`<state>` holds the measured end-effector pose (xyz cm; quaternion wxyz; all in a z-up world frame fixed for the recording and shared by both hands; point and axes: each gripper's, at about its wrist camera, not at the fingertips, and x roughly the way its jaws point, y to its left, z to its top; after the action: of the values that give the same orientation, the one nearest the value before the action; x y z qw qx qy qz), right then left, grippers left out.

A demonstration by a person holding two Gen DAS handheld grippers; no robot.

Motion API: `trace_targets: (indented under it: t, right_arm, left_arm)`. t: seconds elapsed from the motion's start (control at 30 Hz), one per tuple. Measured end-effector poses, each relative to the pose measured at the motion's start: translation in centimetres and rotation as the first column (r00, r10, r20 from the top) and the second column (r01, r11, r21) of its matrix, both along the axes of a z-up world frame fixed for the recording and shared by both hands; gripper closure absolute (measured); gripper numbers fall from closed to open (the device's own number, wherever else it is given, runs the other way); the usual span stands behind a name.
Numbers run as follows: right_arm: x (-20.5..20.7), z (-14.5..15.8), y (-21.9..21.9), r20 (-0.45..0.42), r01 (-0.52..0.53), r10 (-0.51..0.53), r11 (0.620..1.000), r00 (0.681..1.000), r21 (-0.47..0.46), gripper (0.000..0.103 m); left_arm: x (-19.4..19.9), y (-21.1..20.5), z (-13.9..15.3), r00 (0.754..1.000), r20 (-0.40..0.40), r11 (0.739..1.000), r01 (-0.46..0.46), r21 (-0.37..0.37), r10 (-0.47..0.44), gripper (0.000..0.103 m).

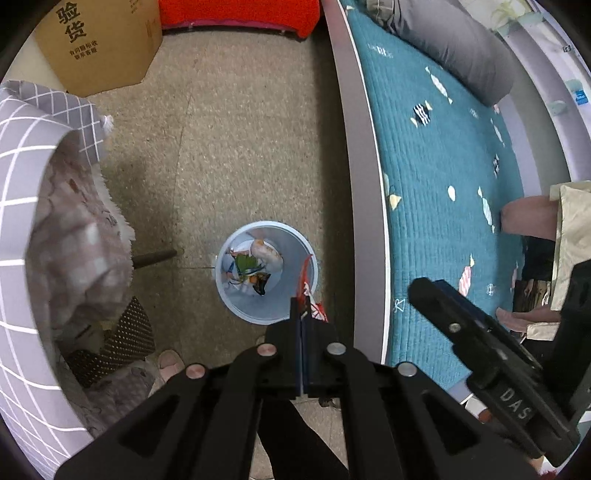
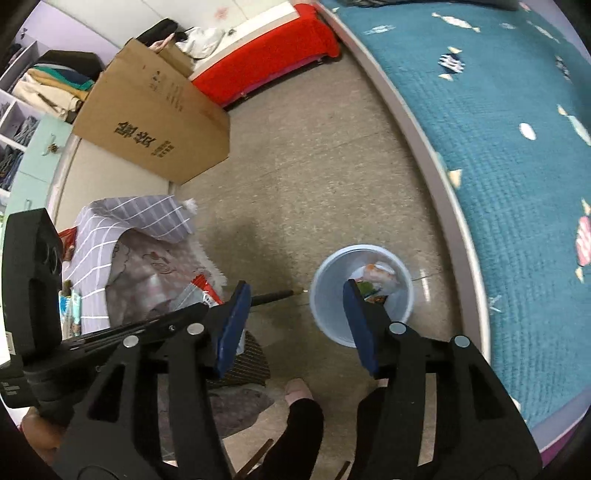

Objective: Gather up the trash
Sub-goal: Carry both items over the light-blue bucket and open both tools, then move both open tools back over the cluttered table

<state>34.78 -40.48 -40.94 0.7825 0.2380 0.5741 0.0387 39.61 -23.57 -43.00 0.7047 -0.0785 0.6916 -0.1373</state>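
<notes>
A light blue bin stands on the floor beside the bed, with several colourful wrappers at its bottom. My left gripper hangs over the bin's near right rim. It is shut on a red and white wrapper that sticks up between the pads. In the right wrist view my right gripper is open with nothing between its blue pads. Its right finger reaches over the bin, where the wrappers show. At the left, the red wrapper shows in the left gripper.
A bed with a teal quilt runs along the right. A grey checked fabric hamper full of cloth stands at the left, with a cardboard box and a red-covered piece behind. A dark rod lies by the bin. The person's foot is near.
</notes>
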Motion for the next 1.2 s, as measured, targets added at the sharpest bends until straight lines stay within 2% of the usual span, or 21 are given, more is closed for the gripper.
trace_targets:
  t: [0.17, 0.47, 0.53, 0.6, 0.63, 0.77, 0.93, 1.07, 1.2]
  right_arm:
    - [-0.5, 0.1, -1.8, -0.001, 0.022, -0.022, 0.999, 1.000, -0.029, 0.049]
    - [-1.2, 1.0, -3.6, 0.020, 0.069, -0.069, 0.997, 0.997, -0.024, 0.046]
    - [-1.4, 1.2, -3.9, 0.025, 0.083, -0.082, 0.996, 0.996, -0.021, 0.046]
    - [-1.5, 1.4, -4.1, 0.028, 0.089, -0.088, 0.996, 0.996, -0.019, 0.046]
    - [-1.5, 1.5, -4.1, 0.028, 0.090, -0.089, 0.996, 0.996, -0.020, 0.046]
    - [-1.6, 1.7, -3.8, 0.026, 0.091, -0.090, 0.996, 0.996, -0.017, 0.046]
    - [-1.6, 2.3, -1.9, 0.032, 0.072, -0.072, 0.997, 0.997, -0.011, 0.046]
    - [-1.1, 3.3, 1.2, 0.049, 0.037, -0.037, 0.999, 0.998, 0.000, 0.046]
    - [-0.6, 4.5, 5.4, 0.076, -0.013, 0.012, 1.000, 0.997, 0.013, 0.046]
  left_arm:
    - [-0.3, -1.5, -0.3, 0.999, -0.014, 0.999, 0.031, 0.007, -0.031, 0.103]
    - [-0.1, -4.0, 0.0, 0.997, -0.019, 0.997, 0.080, -0.005, -0.080, 0.101]
    - [0.0, -4.2, 0.0, 0.997, -0.030, 0.997, 0.077, -0.018, -0.078, 0.093]
    - [0.0, -4.2, -0.1, 0.996, -0.045, 0.997, 0.071, -0.017, -0.072, 0.054]
    - [0.0, -4.1, 0.0, 0.997, -0.040, 0.998, 0.067, -0.013, -0.068, 0.049]
    - [-0.2, -3.3, 0.5, 0.998, -0.035, 0.999, 0.052, -0.006, -0.052, 0.046]
    - [-0.3, -1.3, 2.2, 1.000, 0.007, 1.000, 0.028, 0.005, -0.028, 0.043]
    - [-0.4, 1.9, 4.3, 0.998, 0.062, 1.000, -0.005, 0.025, 0.003, 0.041]
    - [-0.4, 6.8, 6.7, 0.992, 0.110, 0.997, -0.069, 0.029, 0.066, 0.041]
